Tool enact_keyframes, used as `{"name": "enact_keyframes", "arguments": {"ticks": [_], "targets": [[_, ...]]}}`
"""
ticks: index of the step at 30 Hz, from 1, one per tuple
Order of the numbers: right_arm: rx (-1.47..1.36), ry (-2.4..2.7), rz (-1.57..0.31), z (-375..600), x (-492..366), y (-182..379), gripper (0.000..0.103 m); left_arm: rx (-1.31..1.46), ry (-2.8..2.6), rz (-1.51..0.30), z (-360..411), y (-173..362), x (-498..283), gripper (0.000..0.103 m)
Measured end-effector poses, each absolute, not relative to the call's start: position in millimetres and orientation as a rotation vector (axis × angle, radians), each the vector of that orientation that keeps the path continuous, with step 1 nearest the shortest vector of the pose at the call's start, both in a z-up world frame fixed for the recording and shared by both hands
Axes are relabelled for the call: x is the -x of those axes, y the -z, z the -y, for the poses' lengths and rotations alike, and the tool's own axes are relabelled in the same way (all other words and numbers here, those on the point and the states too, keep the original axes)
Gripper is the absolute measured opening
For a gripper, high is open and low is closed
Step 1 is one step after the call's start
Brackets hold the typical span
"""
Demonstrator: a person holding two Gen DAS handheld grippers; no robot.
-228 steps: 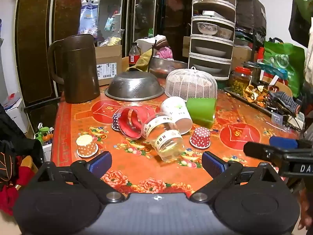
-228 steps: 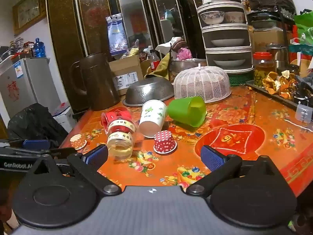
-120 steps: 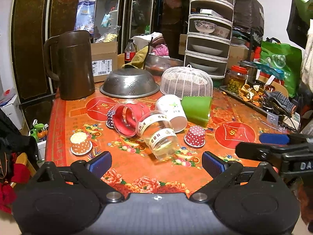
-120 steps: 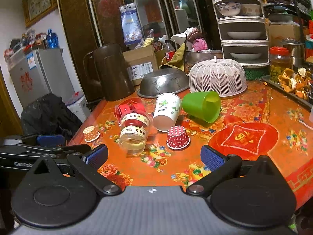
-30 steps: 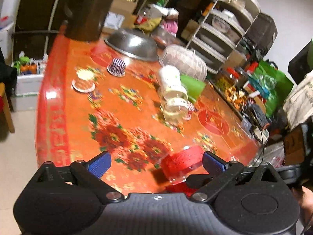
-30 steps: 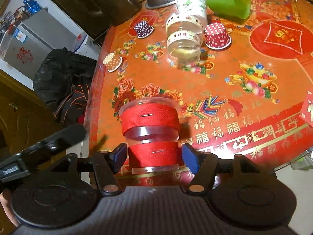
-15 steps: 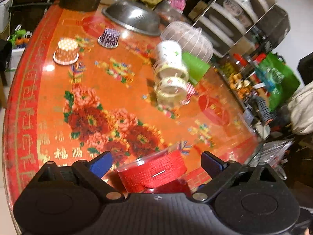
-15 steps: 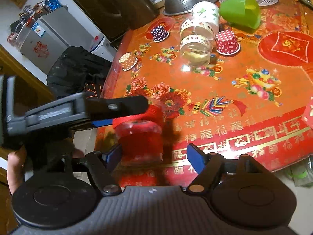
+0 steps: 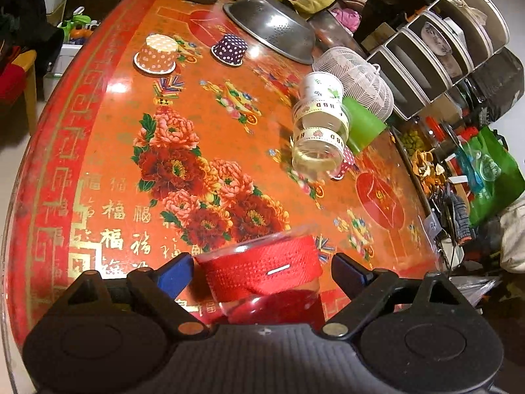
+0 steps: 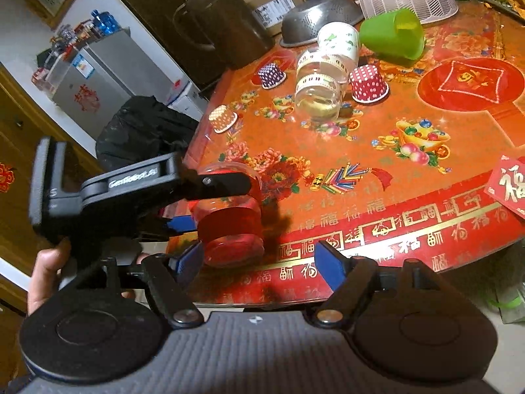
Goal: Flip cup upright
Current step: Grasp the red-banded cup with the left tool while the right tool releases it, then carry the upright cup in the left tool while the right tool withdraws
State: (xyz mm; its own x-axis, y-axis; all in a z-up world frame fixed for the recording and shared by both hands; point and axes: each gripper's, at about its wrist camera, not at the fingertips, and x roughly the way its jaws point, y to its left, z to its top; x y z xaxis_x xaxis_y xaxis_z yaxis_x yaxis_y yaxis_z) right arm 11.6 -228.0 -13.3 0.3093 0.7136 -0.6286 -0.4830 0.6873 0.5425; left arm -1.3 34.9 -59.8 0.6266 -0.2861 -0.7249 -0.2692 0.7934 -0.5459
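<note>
A clear cup wrapped in red ribbon (image 9: 262, 271) stands near the front edge of the orange floral table (image 9: 115, 164). It sits between the fingers of my left gripper (image 9: 259, 274), whose jaws reach around it with a gap on the right side. In the right wrist view the same cup (image 10: 231, 220) is at the table's near left corner, with the left gripper's fingers (image 10: 216, 184) around it. My right gripper (image 10: 259, 262) is open and empty, its left pad beside the cup's base.
A clear jar with HBD ribbon (image 9: 318, 138) lies on its side mid-table beside a white paper cup (image 9: 321, 87) and a green cup (image 10: 392, 34). Small dotted cupcake liners (image 9: 157, 54), a steel colander (image 9: 272, 28), a white mesh cover (image 9: 357, 80) and a dark jug (image 10: 220, 29) stand farther back.
My right gripper has let go of the red-ribboned cup and opened. My left gripper has come in around the cup, which now stands at the table's front edge.
</note>
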Motion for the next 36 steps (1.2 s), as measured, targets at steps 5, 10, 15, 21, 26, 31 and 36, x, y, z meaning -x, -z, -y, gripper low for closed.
{"name": "enact_keyframes", "arguments": {"ticks": [5, 10, 15, 21, 26, 31, 36], "targets": [[-0.271, -0.804, -0.945, 234, -5, 10, 0.079, 0.669, 0.000, -0.913, -33, 59, -1, 0.079], [-0.229, -0.793, -0.915, 229, -3, 7, 0.081, 0.649, 0.016, -0.899, -36, 58, 0, 0.077], [-0.220, -0.774, -0.878, 228, -2, 6, 0.094, 0.613, 0.062, -0.807, -41, 49, 8, 0.077], [-0.275, -0.745, -0.803, 238, -2, 0, 0.100, 0.525, 0.102, -0.709, -46, 26, 19, 0.077], [-0.316, -0.694, -0.597, 249, 14, -8, 0.100, 0.367, 0.110, -0.573, -35, 0, 35, 0.077], [-0.293, -0.627, -0.443, 248, 30, -6, 0.102, 0.204, 0.090, -0.397, -18, -22, 57, 0.077], [-0.346, -0.617, -0.402, 258, 33, -4, 0.102, 0.107, 0.049, -0.184, -2, -29, 81, 0.077]]}}
